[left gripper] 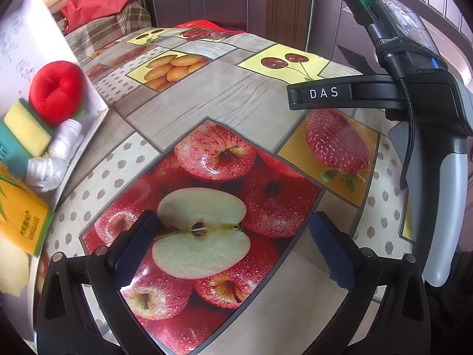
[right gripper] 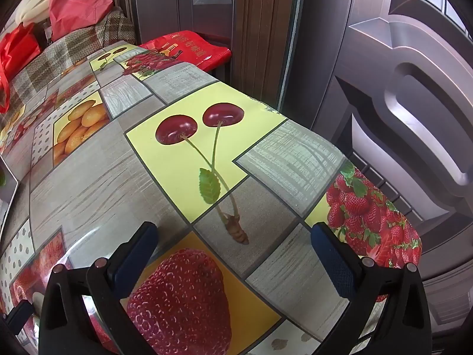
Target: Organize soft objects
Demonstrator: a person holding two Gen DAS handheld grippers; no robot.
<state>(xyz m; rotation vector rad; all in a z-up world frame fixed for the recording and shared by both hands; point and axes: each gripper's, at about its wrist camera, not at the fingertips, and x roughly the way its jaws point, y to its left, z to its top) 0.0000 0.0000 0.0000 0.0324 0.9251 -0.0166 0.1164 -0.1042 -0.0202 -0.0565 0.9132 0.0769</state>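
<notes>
In the left wrist view a white box (left gripper: 97, 109) at the far left holds a red plush lips toy (left gripper: 56, 91), a yellow-green sponge (left gripper: 28, 130) and a white crumpled cloth (left gripper: 56, 159). A yellow tissue pack (left gripper: 22, 222) lies in front of it. My left gripper (left gripper: 233, 236) is open and empty above the fruit-print tablecloth (left gripper: 189, 109). The right gripper's body (left gripper: 414, 103) shows at the right of that view. In the right wrist view my right gripper (right gripper: 233, 248) is open and empty over the tablecloth (right gripper: 88, 189) near the cherry picture.
A checked cushion (right gripper: 74, 44) with red bags (right gripper: 79, 3) lies beyond the table's far end. A red bag (right gripper: 189, 47) sits behind the table. Dark wooden doors (right gripper: 399, 88) stand close to the table's right edge (right gripper: 340, 148).
</notes>
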